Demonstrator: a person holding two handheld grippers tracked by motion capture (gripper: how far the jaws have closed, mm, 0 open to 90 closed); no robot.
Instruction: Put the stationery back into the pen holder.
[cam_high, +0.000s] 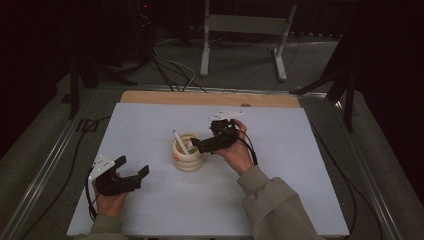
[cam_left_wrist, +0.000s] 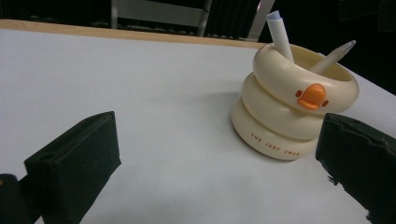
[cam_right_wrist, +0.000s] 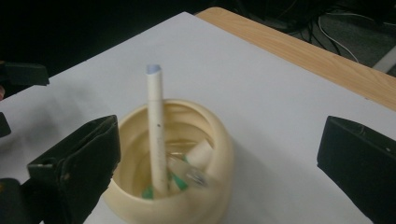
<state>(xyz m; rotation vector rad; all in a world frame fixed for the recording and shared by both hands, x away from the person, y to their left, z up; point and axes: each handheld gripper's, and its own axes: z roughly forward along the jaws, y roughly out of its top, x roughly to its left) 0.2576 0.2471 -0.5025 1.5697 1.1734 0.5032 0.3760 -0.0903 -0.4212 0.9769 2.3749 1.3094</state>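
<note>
Right tongs (cam_high: 196, 145) sit wide open, nothing gripped, jaws poised just over the cream pen holder (cam_high: 187, 154) from its 3 o'clock side in the high view. In the right gripper view I see both black jaws standing far apart, the holder (cam_right_wrist: 173, 158) low between them and closer to the jaw at 9 o'clock; neither pad touches it. No earlier shot to compare, so I only report the gape as it stands.

Left tongs (cam_high: 131, 172) also open and empty, resting low over the counter (cam_high: 280, 190) at about 8 o'clock from the holder, well apart from it. In the left gripper view the jaws spread wide with bare counter (cam_left_wrist: 140, 93) between them, and the holder (cam_left_wrist: 289, 107) stands toward 2 o'clock, near the far jaw but not touching.

Holder stands upright near the middle of the counter. It looks like three stacked rings, with an orange duck-bill badge (cam_left_wrist: 311, 96) on the top ring and small lettering on the bottom ring. A white pen (cam_high: 180, 141) stands in it, leaning toward 11 o'clock in the high view; in the right gripper view the pen (cam_right_wrist: 156, 135) rises almost straight above the rim. A second slim stick (cam_left_wrist: 332, 57) leans toward 2 o'clock in the left gripper view. Inside the holder I see a blurred short piece with green (cam_right_wrist: 184, 175); can't tell what it is.

Wooden edge (cam_high: 210, 98) runs along the counter at 12 o'clock.
</note>
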